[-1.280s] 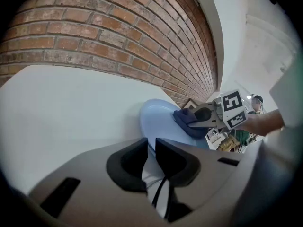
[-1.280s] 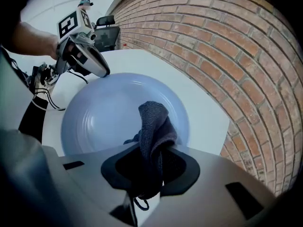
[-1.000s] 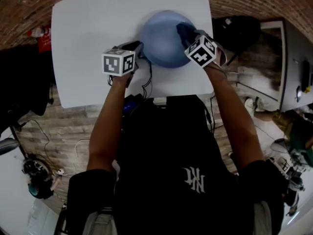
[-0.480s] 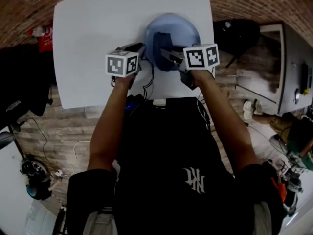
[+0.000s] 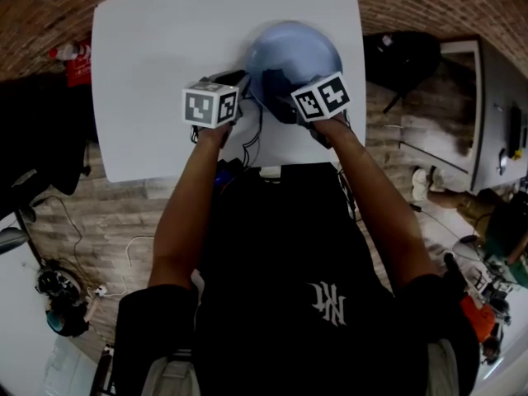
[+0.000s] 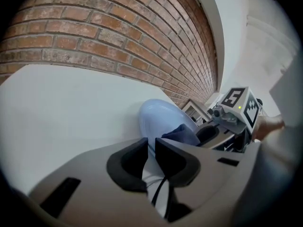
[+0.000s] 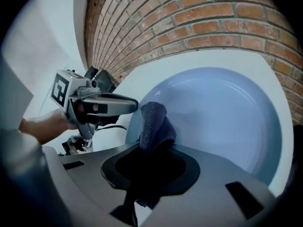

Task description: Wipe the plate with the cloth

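Observation:
A pale blue plate [image 5: 301, 52] lies on the white table [image 5: 157, 48], right of the middle. My left gripper [image 5: 240, 81] is shut on the plate's left rim; in the left gripper view the rim [image 6: 150, 126] runs between its closed jaws. My right gripper [image 5: 286, 99] is shut on a dark blue cloth [image 5: 275, 81] that presses on the plate's near left part. From the right gripper view the cloth [image 7: 154, 124] bulges out over the plate [image 7: 227, 108], close to the left gripper [image 7: 102, 105].
The plate sits near the table's right and front edges. Cables [image 5: 247, 143] hang over the front edge. A black bag [image 5: 396, 56] lies on the floor to the right, a red object [image 5: 74, 64] to the left.
My right gripper has swept the cloth from the plate's right side across to its near left part. The left gripper has kept its hold on the rim.

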